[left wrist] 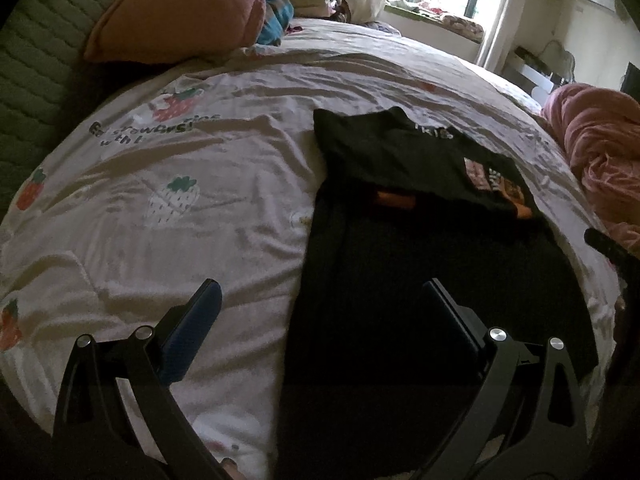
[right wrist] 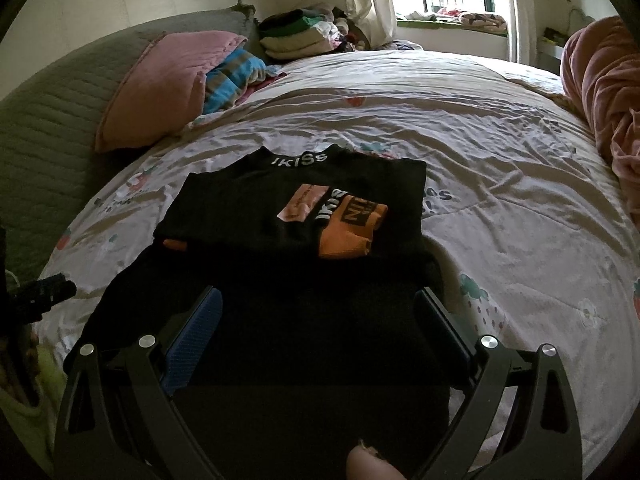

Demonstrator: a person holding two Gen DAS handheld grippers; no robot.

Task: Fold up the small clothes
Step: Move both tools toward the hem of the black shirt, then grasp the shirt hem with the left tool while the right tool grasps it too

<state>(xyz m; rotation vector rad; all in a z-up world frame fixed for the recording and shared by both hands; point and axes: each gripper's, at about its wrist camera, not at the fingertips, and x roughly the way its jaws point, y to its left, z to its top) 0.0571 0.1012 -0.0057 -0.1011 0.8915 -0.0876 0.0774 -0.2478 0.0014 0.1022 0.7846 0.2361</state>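
Open bedspread on both sides of the black clothes; clutter only at the edges.

The bed [right wrist: 500, 184] lies bare to the right of the black clothes [right wrist: 304, 216] and, in the left view, wide and bare to their left. At the head stand a pink pillow [right wrist: 160, 88], a striped blue cloth [right wrist: 234, 76] and a stack of folded clothes [right wrist: 296, 36]; a pink blanket [right wrist: 604, 92] heaps along the right edge.
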